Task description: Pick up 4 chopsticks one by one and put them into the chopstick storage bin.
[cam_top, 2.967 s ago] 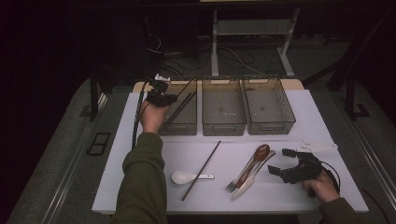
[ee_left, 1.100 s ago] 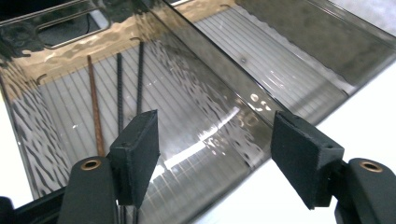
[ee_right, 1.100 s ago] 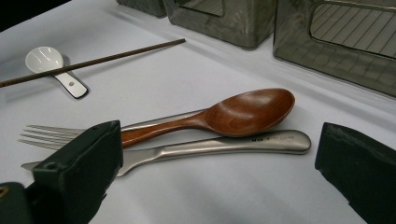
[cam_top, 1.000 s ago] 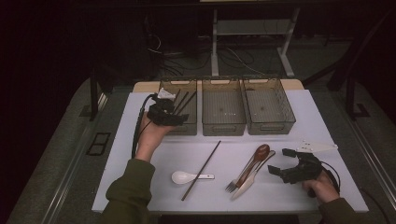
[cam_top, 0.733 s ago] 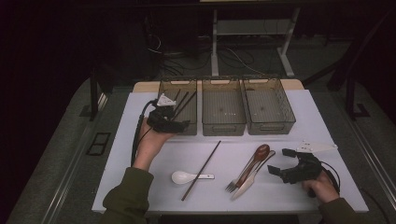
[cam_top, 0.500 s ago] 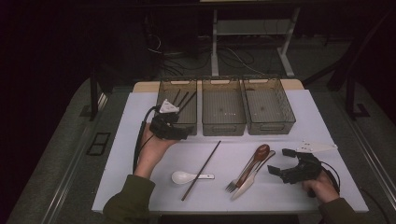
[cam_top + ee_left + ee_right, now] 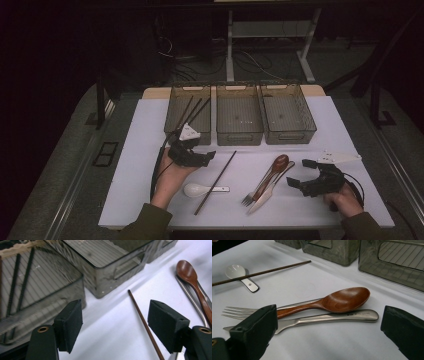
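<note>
Room lay dim, the white-topped table (image 7: 140, 150) lit from above against a dark grey floor (image 7: 55, 165), with a pale metal frame (image 7: 270, 35) and loose cables (image 7: 250, 62) behind it.

Wooden spoon (image 7: 342, 300) lies across fork (image 7: 239, 312) and knife (image 7: 332, 318).

Dim room, lit white tabletop; soft shadows, near bins slightly blurred.

Brown wooden spoon (image 7: 342, 300), white sheet (image 7: 150, 130)
</note>
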Demonstrator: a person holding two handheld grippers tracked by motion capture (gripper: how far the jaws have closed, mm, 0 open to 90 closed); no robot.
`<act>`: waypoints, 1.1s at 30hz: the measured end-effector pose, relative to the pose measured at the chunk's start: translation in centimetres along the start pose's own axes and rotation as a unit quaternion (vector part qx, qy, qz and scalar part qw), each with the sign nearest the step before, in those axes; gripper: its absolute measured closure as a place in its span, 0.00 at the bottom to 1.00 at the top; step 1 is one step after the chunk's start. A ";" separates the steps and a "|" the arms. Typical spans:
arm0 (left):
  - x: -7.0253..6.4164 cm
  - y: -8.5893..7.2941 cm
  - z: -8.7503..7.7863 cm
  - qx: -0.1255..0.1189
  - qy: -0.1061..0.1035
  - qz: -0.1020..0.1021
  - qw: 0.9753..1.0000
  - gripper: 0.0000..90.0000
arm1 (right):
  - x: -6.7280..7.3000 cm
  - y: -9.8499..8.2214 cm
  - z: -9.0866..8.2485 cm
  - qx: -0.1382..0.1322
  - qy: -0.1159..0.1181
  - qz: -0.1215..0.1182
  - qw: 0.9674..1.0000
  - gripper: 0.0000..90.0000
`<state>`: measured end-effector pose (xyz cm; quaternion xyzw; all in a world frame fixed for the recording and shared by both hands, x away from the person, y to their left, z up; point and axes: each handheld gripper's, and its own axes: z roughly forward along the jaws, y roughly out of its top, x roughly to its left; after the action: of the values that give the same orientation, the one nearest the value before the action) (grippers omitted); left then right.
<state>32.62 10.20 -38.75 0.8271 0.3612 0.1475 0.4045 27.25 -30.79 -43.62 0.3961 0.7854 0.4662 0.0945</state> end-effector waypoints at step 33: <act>-3.8 -3.4 3.0 0.071 -0.054 0.001 0.996 0.58 | 0.1 0.0 0.1 0.000 -0.001 -0.002 1.000 0.01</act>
<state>29.99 7.19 -43.11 0.8608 0.3479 0.0768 0.3635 27.23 -30.68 -43.64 0.3947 0.7863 0.4656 0.0961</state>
